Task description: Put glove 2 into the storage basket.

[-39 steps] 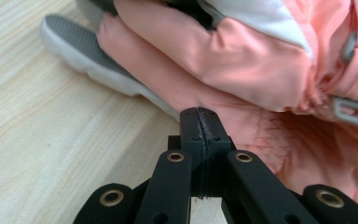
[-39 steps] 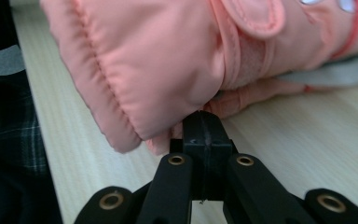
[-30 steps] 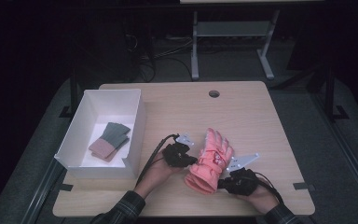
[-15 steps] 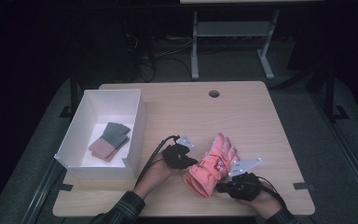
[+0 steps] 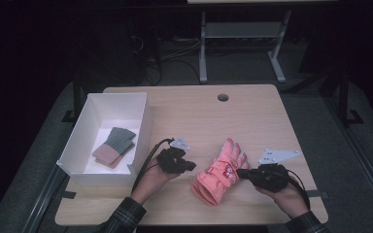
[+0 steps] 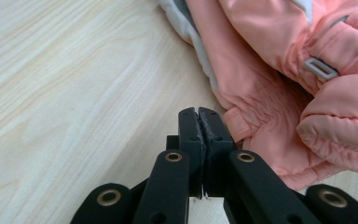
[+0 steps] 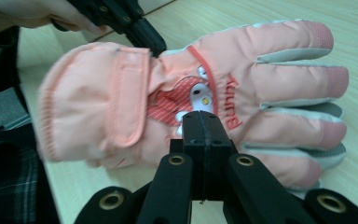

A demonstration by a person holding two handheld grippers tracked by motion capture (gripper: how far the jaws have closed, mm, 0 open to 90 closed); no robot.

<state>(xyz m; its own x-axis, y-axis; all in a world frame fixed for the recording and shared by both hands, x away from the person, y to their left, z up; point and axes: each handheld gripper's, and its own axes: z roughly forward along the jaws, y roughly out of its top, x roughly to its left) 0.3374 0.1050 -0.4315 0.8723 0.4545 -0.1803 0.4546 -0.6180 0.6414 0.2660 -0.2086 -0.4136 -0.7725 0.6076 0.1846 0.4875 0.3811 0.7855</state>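
A pink padded glove (image 5: 220, 171) with a bunny picture lies near the table's front edge, fingers pointing away and to the right; a second glove seems to lie under it. My left gripper (image 5: 190, 166) is shut, and its tips (image 6: 199, 116) rest on the wood right beside the cuff (image 6: 261, 121) with nothing between them. My right gripper (image 5: 241, 172) is shut too. Its tips (image 7: 200, 119) sit at the back of the glove (image 7: 223, 84) by the bunny picture. I cannot tell whether any fabric is pinched there. The left gripper (image 7: 140, 28) shows behind the cuff.
A white open box (image 5: 77, 145) stands at the table's left, with folded grey-green and pinkish cloth pieces (image 5: 114, 145) inside. A round cable hole (image 5: 223, 97) is near the far edge. Bare wood stretches behind the glove. The table's front edge is close to both hands.
The glove has turned a little, its fingers now pointing more to the right. My right gripper has moved right and up. My left gripper has shifted slightly left.
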